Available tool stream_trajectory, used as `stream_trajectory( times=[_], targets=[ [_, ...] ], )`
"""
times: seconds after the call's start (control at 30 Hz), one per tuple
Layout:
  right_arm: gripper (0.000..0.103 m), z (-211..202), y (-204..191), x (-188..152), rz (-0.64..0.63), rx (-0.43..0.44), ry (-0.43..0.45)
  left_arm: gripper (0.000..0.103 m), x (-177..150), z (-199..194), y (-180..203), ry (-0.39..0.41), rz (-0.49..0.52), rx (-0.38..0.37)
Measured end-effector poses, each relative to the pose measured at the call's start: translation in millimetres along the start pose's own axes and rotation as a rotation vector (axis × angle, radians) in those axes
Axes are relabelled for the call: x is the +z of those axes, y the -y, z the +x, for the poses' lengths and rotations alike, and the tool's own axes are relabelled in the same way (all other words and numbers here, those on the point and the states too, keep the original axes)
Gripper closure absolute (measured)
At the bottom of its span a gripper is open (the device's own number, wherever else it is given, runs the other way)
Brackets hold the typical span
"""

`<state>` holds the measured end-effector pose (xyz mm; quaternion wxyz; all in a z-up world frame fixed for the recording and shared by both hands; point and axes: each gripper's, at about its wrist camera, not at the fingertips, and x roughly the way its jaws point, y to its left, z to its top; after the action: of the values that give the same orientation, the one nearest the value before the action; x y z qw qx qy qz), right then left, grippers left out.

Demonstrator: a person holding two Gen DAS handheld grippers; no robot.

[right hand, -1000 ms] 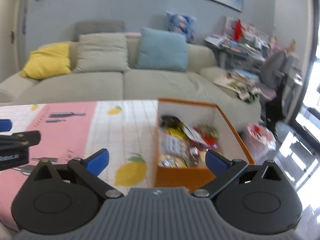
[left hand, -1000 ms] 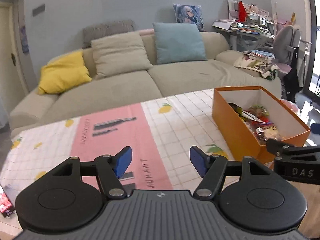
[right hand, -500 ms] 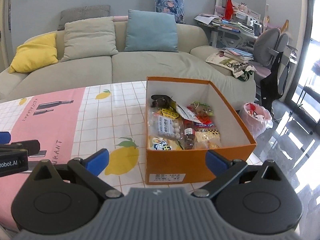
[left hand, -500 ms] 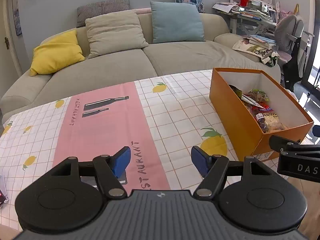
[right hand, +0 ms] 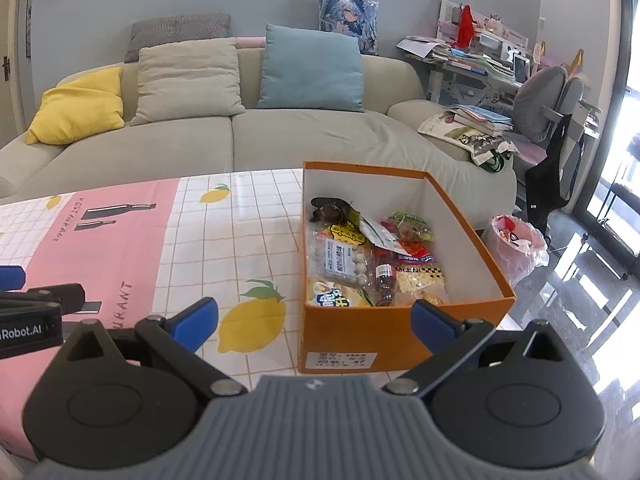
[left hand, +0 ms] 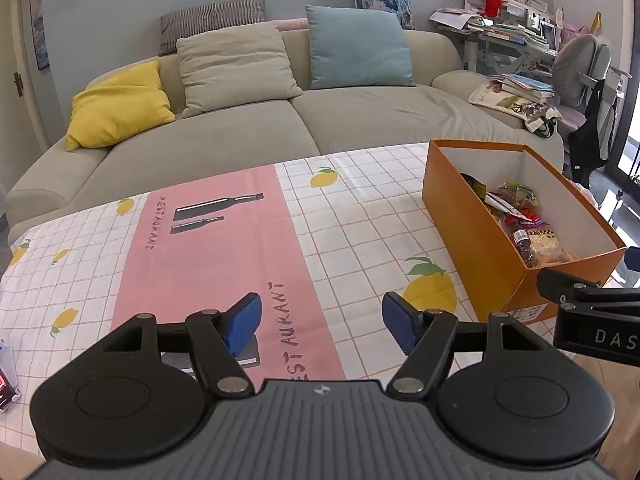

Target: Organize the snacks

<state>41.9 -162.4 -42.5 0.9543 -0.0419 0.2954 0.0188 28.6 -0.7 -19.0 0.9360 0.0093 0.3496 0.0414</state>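
An orange cardboard box (right hand: 340, 338) stands on the right part of the table, filled with several snack packets (right hand: 360, 256). The left wrist view shows the same box (left hand: 472, 216) to the right. My right gripper (right hand: 314, 322) hovers just before the box's near end, open and with nothing held. My left gripper (left hand: 322, 322) is open over the pink strip of the tablecloth (left hand: 208, 264), nothing between its blue pads. A small red and white packet (left hand: 6, 376) lies at the table's left edge, mostly cut off.
The table carries a checked lemon-print cloth (right hand: 248, 240). Behind it is a beige sofa (left hand: 360, 120) with yellow, grey and blue cushions. A cluttered desk and grey chair (right hand: 548, 96) stand at the right, with a pink bin bag (right hand: 516, 244) on the floor beside the box.
Both views have tipped downward a little, so more of the tabletop and the inside of the box shows. Both grippers stay open and hold nothing.
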Motion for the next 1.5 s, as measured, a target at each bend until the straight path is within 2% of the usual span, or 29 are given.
stream_trajectory(
  times=[1.5],
  targets=[
    [0.003, -8.8, -6.6, -1.0, -0.022, 0.006, 0.013, 0.022, -0.5, -8.4, -1.2, 0.010, -0.033, 0.003]
  ],
)
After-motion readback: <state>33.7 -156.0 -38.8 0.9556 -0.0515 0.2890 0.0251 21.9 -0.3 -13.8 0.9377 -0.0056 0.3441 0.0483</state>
